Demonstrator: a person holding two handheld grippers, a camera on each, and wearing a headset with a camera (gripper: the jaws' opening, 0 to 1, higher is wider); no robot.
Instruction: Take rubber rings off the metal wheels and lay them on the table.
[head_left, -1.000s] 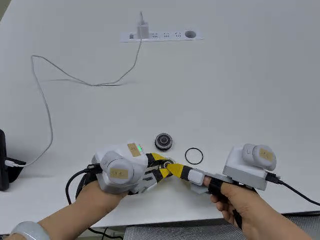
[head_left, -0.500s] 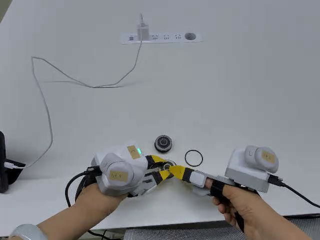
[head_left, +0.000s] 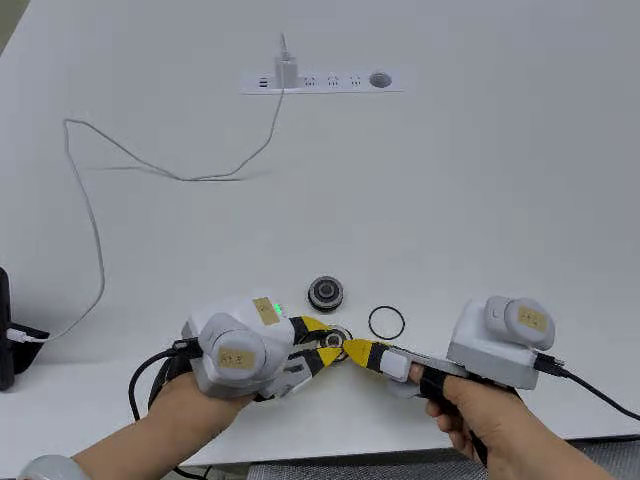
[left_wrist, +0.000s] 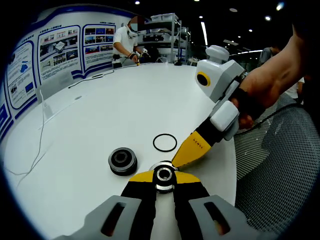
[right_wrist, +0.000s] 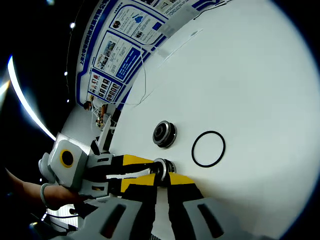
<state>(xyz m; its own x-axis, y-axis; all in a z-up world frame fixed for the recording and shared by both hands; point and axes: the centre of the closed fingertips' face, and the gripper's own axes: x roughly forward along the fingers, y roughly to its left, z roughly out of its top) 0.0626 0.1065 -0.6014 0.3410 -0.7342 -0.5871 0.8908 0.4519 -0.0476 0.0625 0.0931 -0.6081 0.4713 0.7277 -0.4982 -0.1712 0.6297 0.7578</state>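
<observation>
The left hand-held gripper is clamped on a small metal wheel, silvery with a dark hub, held just above the bench at its near edge. The right hand-held gripper has its yellow jaws drawn together, tips touching that wheel's rim; I cannot tell whether they pinch a ring. A second wheel, dark-rimmed, lies flat just behind, a thin black rubber ring lies loose on the bench beside it, and the tan stickers on both gripper housings carry writing too small to read.
</observation>
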